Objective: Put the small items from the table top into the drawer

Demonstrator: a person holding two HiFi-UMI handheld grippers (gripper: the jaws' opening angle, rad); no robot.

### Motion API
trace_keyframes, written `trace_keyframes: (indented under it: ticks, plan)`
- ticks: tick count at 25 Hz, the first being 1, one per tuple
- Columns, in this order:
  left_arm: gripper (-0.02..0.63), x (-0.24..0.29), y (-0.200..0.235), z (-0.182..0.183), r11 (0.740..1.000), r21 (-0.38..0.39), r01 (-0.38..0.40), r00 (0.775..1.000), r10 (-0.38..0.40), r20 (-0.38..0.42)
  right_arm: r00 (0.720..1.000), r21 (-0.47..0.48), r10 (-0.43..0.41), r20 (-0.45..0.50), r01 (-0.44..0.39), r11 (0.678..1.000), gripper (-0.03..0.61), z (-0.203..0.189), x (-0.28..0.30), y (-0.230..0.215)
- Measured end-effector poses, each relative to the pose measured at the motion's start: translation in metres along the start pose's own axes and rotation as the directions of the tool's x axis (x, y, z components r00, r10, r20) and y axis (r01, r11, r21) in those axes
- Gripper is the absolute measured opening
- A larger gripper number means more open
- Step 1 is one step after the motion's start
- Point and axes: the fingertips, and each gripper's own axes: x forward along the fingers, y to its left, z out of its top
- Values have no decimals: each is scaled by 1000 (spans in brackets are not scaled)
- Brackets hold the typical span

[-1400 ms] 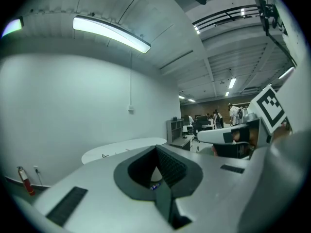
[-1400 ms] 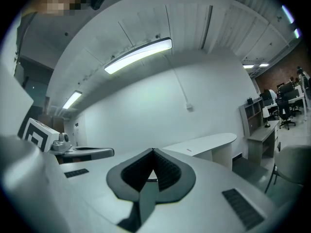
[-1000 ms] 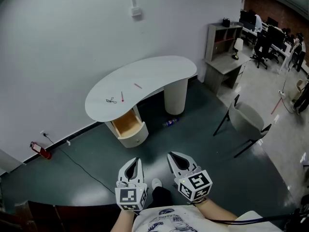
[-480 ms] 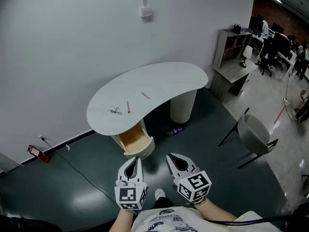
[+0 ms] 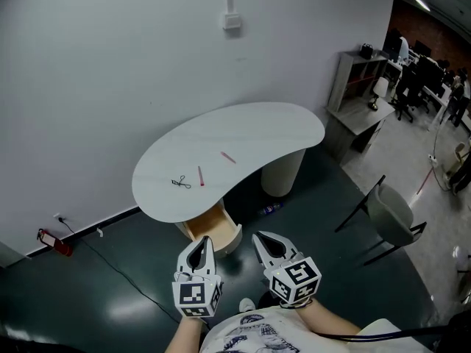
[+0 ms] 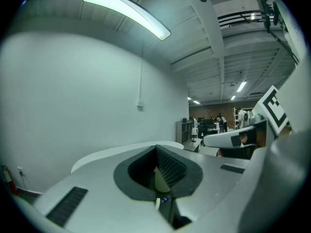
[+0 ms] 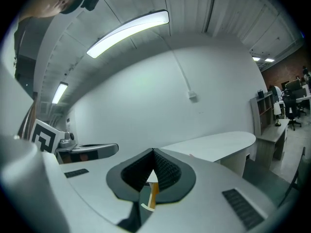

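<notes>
A white kidney-shaped table (image 5: pixel 280 127) stands against the wall. On its left part lie a small black wire item (image 5: pixel 180 182), a red stick (image 5: pixel 200 176) and a second, pinkish stick (image 5: pixel 228 157). Under the table's left end a wooden drawer (image 5: pixel 212 226) is pulled out. My left gripper (image 5: pixel 202 243) and right gripper (image 5: pixel 261 237) hover side by side in front of the drawer, both shut and holding nothing. The left gripper view shows shut jaws with the tabletop (image 6: pixel 126 149) beyond. The right gripper view shows the same tabletop (image 7: pixel 218 144).
A round white pedestal (image 5: pixel 283 171) carries the table's right end, with a small bottle (image 5: pixel 269 209) on the dark floor beside it. A chair (image 5: pixel 390 215) stands at right, a grey shelf desk (image 5: pixel 357 87) behind it. A cable (image 5: pixel 110 252) and red item (image 5: pixel 53 243) lie at left.
The table and drawer have come closer and lower in the head view as I walk toward them. Both grippers keep their shut pose in front of me.
</notes>
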Motion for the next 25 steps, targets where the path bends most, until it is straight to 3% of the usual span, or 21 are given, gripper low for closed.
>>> trace_keyframes:
  ticks: [15, 25]
  plan:
    - [20, 62, 60, -6, 996, -39, -79, 997, 79, -17, 998, -19, 47, -34, -48, 999, 20, 10, 101, -33]
    - [20, 154, 101, -1, 987, -46, -155, 987, 152, -62, 990, -21, 100, -102, -102, 995, 20, 25, 193, -97]
